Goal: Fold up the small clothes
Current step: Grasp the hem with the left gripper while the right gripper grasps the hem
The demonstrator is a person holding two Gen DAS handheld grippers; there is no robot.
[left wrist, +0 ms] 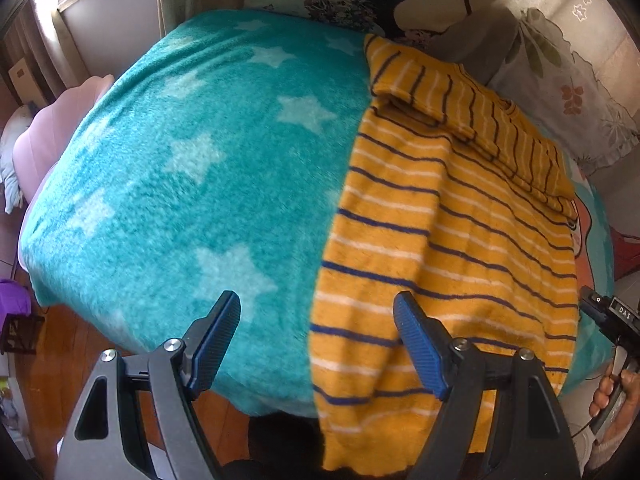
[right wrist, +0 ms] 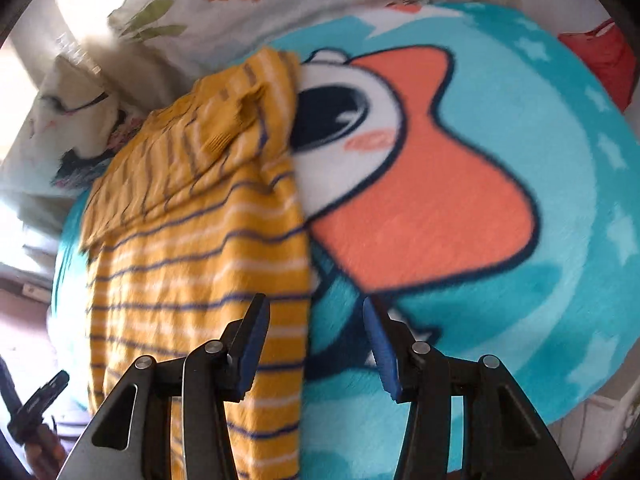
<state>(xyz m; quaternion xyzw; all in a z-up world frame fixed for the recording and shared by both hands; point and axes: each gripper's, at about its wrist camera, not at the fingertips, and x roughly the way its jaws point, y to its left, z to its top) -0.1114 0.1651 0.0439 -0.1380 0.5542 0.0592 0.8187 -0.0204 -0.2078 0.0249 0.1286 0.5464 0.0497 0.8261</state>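
Two grippers, left gripper [left wrist: 316, 344] and right gripper [right wrist: 316, 344], hover with jaws apart, holding nothing. Ahead of both lies a striped shirt [left wrist: 448, 240], sleeves folded in, on a blanket [left wrist: 192, 168]. Next, probably: grip the hem, fold upward.

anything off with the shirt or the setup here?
Nothing damaged or spilled. The striped yellow shirt lies lengthwise on the teal blanket, sleeve folded across its top; its near hem hangs over the bed edge. Both grippers, left and right, are open and empty.
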